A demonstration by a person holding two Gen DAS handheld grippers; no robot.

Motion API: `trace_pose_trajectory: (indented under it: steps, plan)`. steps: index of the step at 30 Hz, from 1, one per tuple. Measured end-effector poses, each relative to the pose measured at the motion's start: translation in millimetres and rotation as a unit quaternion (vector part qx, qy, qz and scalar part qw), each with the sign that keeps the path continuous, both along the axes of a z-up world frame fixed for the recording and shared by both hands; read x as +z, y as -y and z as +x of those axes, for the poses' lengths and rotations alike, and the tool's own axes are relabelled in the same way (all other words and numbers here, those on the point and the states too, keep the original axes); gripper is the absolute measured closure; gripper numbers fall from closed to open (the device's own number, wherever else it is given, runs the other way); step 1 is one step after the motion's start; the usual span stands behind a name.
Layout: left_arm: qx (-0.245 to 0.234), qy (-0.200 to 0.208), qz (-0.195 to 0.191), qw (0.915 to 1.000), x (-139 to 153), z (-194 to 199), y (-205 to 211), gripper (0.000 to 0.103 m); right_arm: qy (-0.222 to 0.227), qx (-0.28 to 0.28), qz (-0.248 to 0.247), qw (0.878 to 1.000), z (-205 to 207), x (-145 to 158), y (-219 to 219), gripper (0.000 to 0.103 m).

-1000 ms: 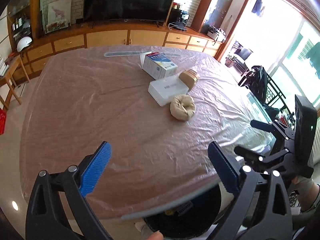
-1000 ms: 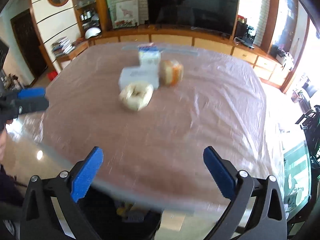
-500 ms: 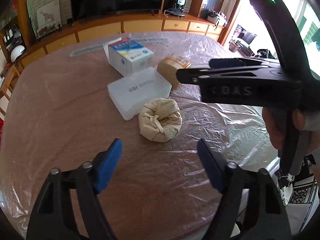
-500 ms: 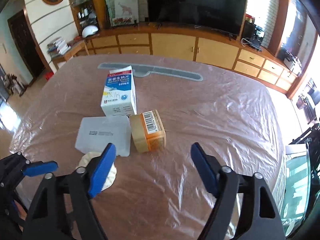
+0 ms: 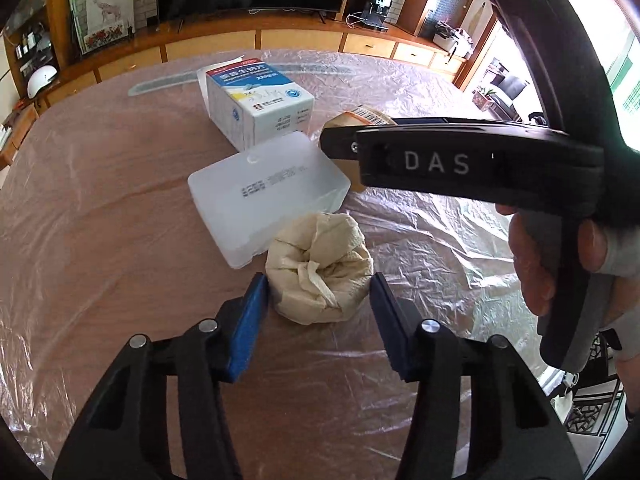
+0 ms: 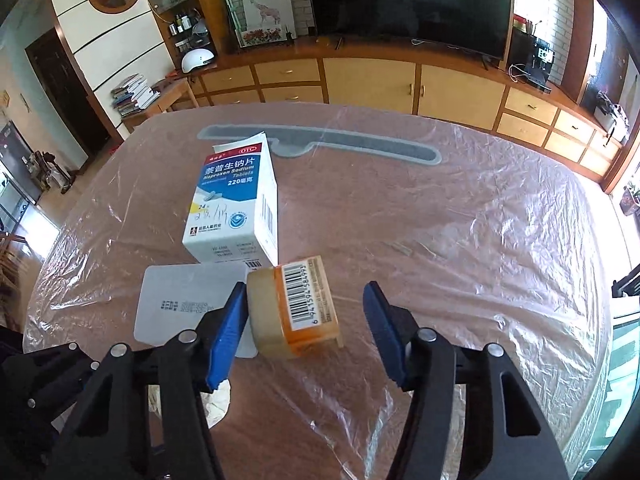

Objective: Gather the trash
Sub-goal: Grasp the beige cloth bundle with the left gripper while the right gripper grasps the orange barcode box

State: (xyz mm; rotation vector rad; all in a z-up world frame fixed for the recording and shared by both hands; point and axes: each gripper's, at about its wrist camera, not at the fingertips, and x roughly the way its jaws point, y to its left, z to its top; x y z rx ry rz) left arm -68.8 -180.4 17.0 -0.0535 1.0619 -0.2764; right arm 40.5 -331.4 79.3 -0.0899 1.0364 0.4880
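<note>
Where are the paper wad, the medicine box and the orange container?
paper wad [image 5: 320, 276], left wrist view, on its crumpled top
medicine box [image 6: 230, 204], right wrist view, on its printed top face
orange container [image 6: 298, 308], right wrist view, on its barcode label

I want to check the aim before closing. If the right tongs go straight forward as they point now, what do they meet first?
Most likely the orange roll with the barcode label: it lies between the open fingers of the right tongs, nearer the left finger. The medicine box stands farther behind. Exact depth is unclear.
</note>
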Motion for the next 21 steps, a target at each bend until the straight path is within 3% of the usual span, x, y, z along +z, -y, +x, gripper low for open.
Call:
trace_pose_trajectory:
  steps: [3, 5, 10, 13, 16, 18, 20, 21]
  plan:
    - [0.005, 0.005, 0.005, 1.0, 1, 2, 3, 0.05, 0.005, 0.004, -0.011, 1.0, -1, -3, -1, 0.046]
    - [0.008, 0.008, 0.009, 0.9999, 1, 3, 4, 0.05, 0.01, 0.004, -0.017, 1.0, -2, -5, 1, 0.052]
    - [0.025, 0.009, 0.007, 0.9996, -1, 5, -1, 0.051, 0.001, 0.003, 0.008, 1.0, 0, -9, 4, 0.053]
    - [0.035, 0.013, 0.018, 0.9991, 0, 4, -2, 0.05, 0.001, -0.014, 0.009, 1.0, 1, -11, 5, 0.039]
    - [0.054, 0.013, 0.022, 0.9982, -1, 6, -8, 0.051, -0.003, -0.025, 0.011, 1.0, 2, -13, 6, 0.038]
    - [0.066, 0.013, 0.02, 0.9975, 0, 6, -14, 0.051, -0.002, -0.027, 0.013, 1.0, 1, -13, 7, 0.045]
    - [0.072, 0.013, 0.016, 0.9972, -1, 5, -20, 0.051, 0.0, -0.024, 0.012, 1.0, -1, -12, 7, 0.065]
    - [0.073, 0.014, 0.016, 0.9971, -1, 6, -21, 0.051, 0.003, -0.028, 0.008, 1.0, -2, -12, 7, 0.065]
